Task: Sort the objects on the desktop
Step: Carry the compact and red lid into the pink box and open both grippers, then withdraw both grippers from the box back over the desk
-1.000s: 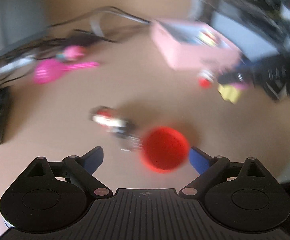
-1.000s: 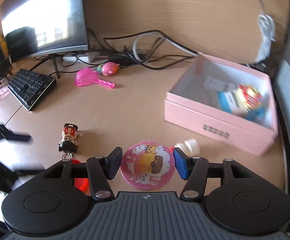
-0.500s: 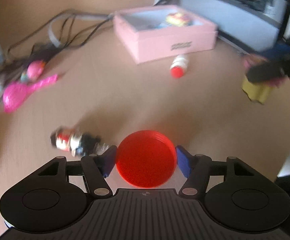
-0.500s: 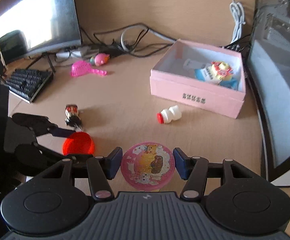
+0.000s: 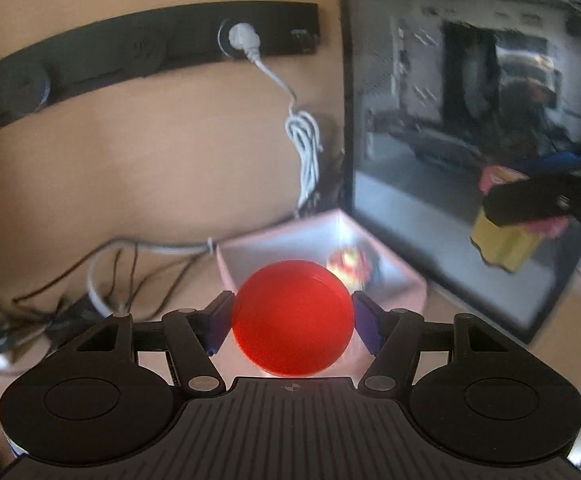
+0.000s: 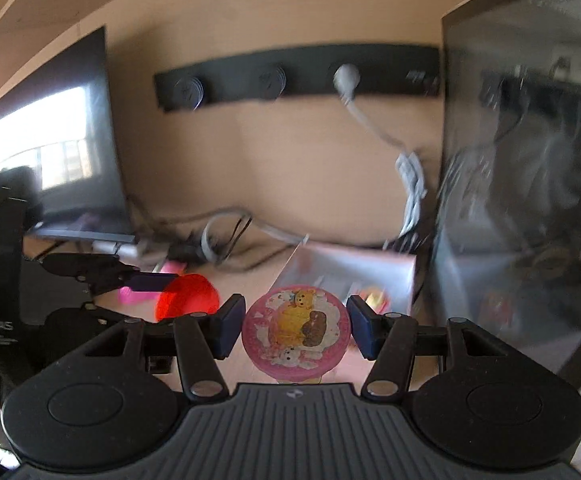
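My left gripper (image 5: 292,322) is shut on a round red lid (image 5: 292,318) and holds it in the air in front of the open pink box (image 5: 410,280). The box holds a colourful toy (image 5: 348,262). My right gripper (image 6: 295,328) is shut on a round pink tin with a bear picture (image 6: 295,330), also raised, with the pink box (image 6: 354,272) behind it. In the right wrist view the left gripper (image 6: 146,280) and red lid (image 6: 186,298) show at left. In the left wrist view the right gripper (image 5: 546,204) shows at right with the tin's yellow underside (image 5: 504,244).
A dark monitor (image 5: 470,140) stands right of the box. Another monitor (image 6: 50,152) stands at left. A black power strip (image 5: 142,60) with a white plug and cord (image 5: 306,148) is on the wall. Tangled cables (image 5: 130,272) lie behind the box. A pink toy (image 6: 134,296) lies on the desk.
Both grippers have lifted and tilted up from the desk towards the wall and the pink box. The left gripper closed on the red lid and raised it. The right still holds the tin.
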A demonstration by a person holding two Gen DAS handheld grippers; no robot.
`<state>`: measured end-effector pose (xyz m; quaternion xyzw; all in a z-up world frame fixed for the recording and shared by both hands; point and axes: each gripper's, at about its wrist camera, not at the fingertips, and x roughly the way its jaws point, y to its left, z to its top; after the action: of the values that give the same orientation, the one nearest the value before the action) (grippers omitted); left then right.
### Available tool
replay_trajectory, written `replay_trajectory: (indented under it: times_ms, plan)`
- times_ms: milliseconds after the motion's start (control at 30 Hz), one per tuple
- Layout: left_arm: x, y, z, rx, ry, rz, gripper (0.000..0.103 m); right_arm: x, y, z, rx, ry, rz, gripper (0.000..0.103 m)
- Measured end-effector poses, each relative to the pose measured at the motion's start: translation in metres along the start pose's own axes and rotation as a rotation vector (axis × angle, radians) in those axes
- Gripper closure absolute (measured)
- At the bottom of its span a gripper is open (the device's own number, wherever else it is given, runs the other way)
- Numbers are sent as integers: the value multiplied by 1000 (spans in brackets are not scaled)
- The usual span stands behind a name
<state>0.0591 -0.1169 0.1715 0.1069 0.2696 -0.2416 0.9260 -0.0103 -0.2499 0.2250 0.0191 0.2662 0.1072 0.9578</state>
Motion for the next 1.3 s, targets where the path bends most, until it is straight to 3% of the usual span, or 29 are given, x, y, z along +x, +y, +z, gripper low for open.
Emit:
replay_trajectory:
  times_ms: [67, 167, 233, 267, 400, 500, 667, 767, 933, 1067, 1200, 1300]
  plan:
    - [21, -3, 13, -33, -18, 8, 32, 6, -8, 11, 8, -32, -15, 47]
    - [48, -3, 19, -66, 37, 63, 20, 21, -22, 28, 52, -56, -10, 47]
    - [47, -3, 11, -81, 61, 68, 12, 34, -31, 38, 76, -64, -10, 47]
    - [43, -3, 4, -79, 64, 64, 7, 40, -35, 41, 84, -64, -10, 47]
    - [21, -2, -36, -74, 114, 88, 7, 83, -44, 47, 93, -43, -23, 47]
    - [8, 5, -73, -132, 190, 97, 7, 120, -46, 45, 122, 1, 0, 47]
    - [-18, 17, -128, -197, 297, 151, 7, 171, -37, 38, 120, 42, -38, 46]
    - [-31, 25, -148, -207, 322, 231, 6, 176, -31, 34, 122, 43, -11, 43]
    - [-40, 51, -162, -295, 346, 317, 6, 158, -6, 9, -81, 25, -19, 35]
    - [-46, 72, -165, -343, 341, 371, 6, 154, 13, -23, -188, 100, 39, 34]
    - [-38, 103, -154, -383, 304, 396, 6, 155, 26, -53, -185, 217, 91, 33]
    - [-14, 148, -134, -459, 271, 457, 4, 154, 35, -71, -186, 268, 100, 28]
